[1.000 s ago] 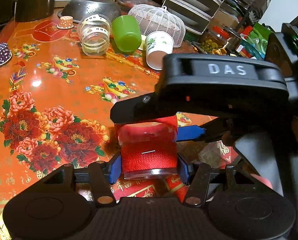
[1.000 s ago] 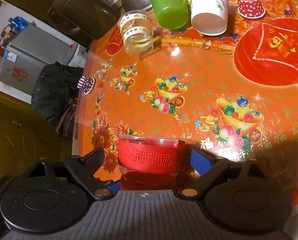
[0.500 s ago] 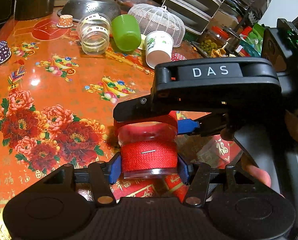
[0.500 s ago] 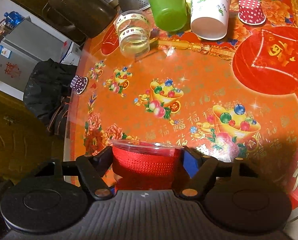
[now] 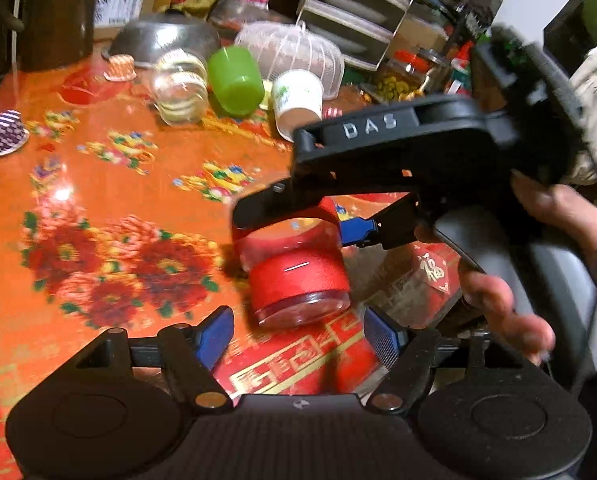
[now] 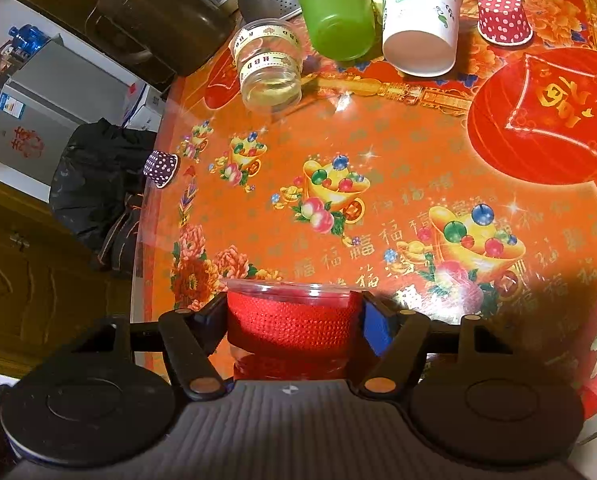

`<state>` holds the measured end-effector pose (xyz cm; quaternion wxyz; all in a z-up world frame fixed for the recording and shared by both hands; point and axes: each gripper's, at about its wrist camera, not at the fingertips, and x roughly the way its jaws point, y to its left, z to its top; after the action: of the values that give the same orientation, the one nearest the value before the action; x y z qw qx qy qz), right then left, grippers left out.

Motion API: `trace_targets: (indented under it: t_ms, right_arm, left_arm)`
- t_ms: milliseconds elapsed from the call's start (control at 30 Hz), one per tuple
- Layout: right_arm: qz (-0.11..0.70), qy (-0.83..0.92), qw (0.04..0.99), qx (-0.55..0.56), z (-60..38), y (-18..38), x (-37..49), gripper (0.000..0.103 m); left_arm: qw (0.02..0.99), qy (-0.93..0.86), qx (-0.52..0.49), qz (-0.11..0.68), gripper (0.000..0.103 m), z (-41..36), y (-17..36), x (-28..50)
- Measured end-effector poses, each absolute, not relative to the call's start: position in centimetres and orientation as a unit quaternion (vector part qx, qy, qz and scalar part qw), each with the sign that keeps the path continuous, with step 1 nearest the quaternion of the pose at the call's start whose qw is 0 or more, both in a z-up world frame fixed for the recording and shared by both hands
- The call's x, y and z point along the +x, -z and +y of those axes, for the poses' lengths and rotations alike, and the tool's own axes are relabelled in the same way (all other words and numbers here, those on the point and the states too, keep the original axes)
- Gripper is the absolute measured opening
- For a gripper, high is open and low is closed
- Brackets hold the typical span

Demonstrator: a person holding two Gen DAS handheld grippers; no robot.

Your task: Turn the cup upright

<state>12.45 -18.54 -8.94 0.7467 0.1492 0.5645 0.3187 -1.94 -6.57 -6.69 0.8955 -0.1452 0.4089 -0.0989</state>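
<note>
**Cup held by right gripper, left gripper spread**

Left wrist view: we see the left gripper (image 5: 298, 330) with its blue pads spread wide, touching nothing. The cup (image 5: 294, 266), clear plastic with a red woven band, sits between and just ahead of the pads, tilted, its rim facing the camera and lower right. The right gripper (image 5: 298, 224), marked "DAS", reaches in from the right and clamps the far end of the cup. The person's right hand (image 5: 538, 256) grips the handle. The picture is motion-blurred. The orange floral table (image 5: 98, 184) lies below

Right wrist view: we see the right gripper (image 6: 294, 316) pinching the cup (image 6: 294, 320) on its red band, one finger pressed against each side. The clear rim points away from the camera, over the table (image 6: 398, 160). At the far edge lie a glass jar (image 6: 270, 68), a green cup (image 6: 336, 20) and a white paper cup (image 6: 418, 20), all on their sides
</note>
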Motion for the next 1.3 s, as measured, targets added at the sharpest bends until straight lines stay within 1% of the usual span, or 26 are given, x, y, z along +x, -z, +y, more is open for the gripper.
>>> trace_targets:
  t_ms: [333,533,733,833,900,933,1033,1100,1300]
  right_arm:
    - [0.549,-0.32,0.759,0.139,-18.5,8.2,11.7,0.069]
    - [0.506,-0.322,0.792,0.114,-18.8,6.1,10.4,0.069]
    - [0.431,-0.31,0.843,0.084,-19.6,3.6,8.9,0.069]
    - [0.367,-0.295,0.88,0.06,-20.0,2.3,7.7,0.069]
    - [0.313,-0.292,0.902,0.056,-20.4,1.7,6.6,0.069]
    - [0.277,-0.291,0.915,0.047,-20.6,1.5,5.7,0.069]
    - [0.162,-0.281,0.946,0.023,-21.2,1.9,2.7,0.069]
    - [0.103,-0.278,0.955,0.013,-21.5,2.9,1.2,0.069]
    - [-0.073,-0.257,0.964,0.013,-22.7,8.3,-2.8,0.07]
  left_arm:
    - [0.913,0.088,-0.208,0.339,0.077,-1.1,5.2,-5.9]
    - [0.916,0.079,-0.225,0.322,0.079,0.3,5.2,-6.2]
    - [0.917,0.082,-0.23,0.315,0.079,0.5,5.0,-6.4]
    - [0.924,0.086,-0.219,0.301,0.082,0.2,4.6,-6.7]
    - [0.931,0.092,-0.214,0.282,0.092,0.1,4.2,-7.0]
    - [0.933,0.094,-0.213,0.273,0.094,-0.1,3.9,-7.2]
    - [0.939,0.101,-0.214,0.25,0.094,-0.1,3.4,-7.6]
    - [0.94,0.104,-0.216,0.241,0.094,-0.1,3.2,-7.7]
    - [0.943,0.111,-0.222,0.221,0.094,-0.1,3.2,-8.2]
